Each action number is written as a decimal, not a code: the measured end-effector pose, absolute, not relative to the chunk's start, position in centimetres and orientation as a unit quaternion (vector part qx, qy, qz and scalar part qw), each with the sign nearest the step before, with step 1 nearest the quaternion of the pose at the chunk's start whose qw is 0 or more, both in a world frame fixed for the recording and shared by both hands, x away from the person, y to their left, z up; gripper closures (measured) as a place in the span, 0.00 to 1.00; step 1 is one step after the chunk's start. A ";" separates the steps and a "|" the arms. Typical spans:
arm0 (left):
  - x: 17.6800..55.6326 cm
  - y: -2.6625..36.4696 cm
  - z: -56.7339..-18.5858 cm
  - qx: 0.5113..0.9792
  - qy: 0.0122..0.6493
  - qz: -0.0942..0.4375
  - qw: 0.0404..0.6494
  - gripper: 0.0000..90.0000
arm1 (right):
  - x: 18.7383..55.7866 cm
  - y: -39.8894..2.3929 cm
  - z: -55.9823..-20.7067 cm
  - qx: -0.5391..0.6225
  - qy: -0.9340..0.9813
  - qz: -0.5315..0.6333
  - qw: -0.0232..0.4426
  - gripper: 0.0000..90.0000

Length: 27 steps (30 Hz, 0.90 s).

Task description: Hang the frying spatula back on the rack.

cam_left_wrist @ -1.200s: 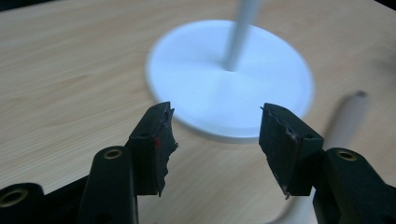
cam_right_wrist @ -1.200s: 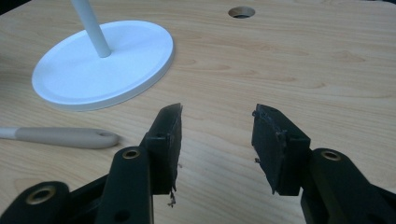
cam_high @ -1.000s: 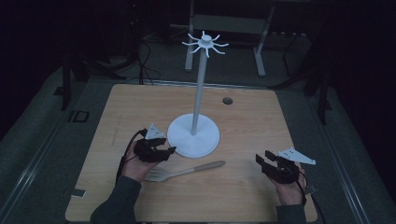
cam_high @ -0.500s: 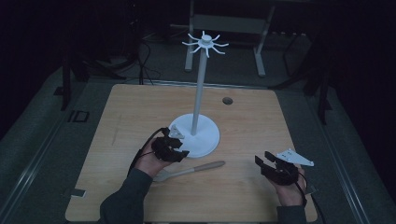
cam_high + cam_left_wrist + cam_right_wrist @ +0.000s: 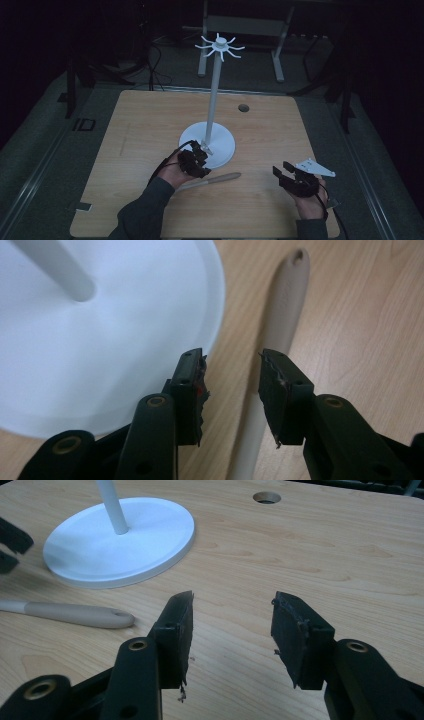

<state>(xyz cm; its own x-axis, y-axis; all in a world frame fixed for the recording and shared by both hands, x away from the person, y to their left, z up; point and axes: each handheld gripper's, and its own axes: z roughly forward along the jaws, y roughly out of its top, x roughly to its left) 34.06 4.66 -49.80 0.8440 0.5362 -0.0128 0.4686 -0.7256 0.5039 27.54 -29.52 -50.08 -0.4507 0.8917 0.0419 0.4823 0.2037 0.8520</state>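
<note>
Straddling the spoon (image 5: 280, 315) handle, the left gripper (image 5: 231, 390) stands parted; lower squarely, clear of the base (image 5: 110, 340) at nine o'clock. The right gripper (image 5: 231, 635) gapes, empty.

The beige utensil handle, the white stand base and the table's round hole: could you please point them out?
beige utensil handle (image 5: 80, 615), right gripper view, mid-handle.
white stand base (image 5: 150, 535), right gripper view, bare disc.
round hole (image 5: 266, 498), right gripper view, its opening.

Dim lab or recording studio, not home. Light wooden table (image 5: 150, 125) with round cable hole (image 5: 243, 107), standing on grey floor (image 5: 45, 150) in dark room. Black cables (image 5: 155, 60) trailing behind table, metal stand legs (image 5: 277, 55) and dark equipment frames (image 5: 345, 100) around edges.
</note>
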 end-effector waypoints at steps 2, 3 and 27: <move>34.1 4.2 -50.3 0.933 0.263 0.056 0.240 0.70 | 27.6 -29.6 -50.1 0.466 0.737 0.426 0.241 0.56; 34.2 4.0 -50.6 0.937 0.256 0.048 0.233 0.70 | 27.6 -29.6 -50.1 0.466 0.737 0.426 0.241 0.56; 33.7 2.2 -52.9 0.964 0.214 0.019 0.159 0.80 | 27.6 -29.4 -50.4 0.467 0.739 0.422 0.241 0.55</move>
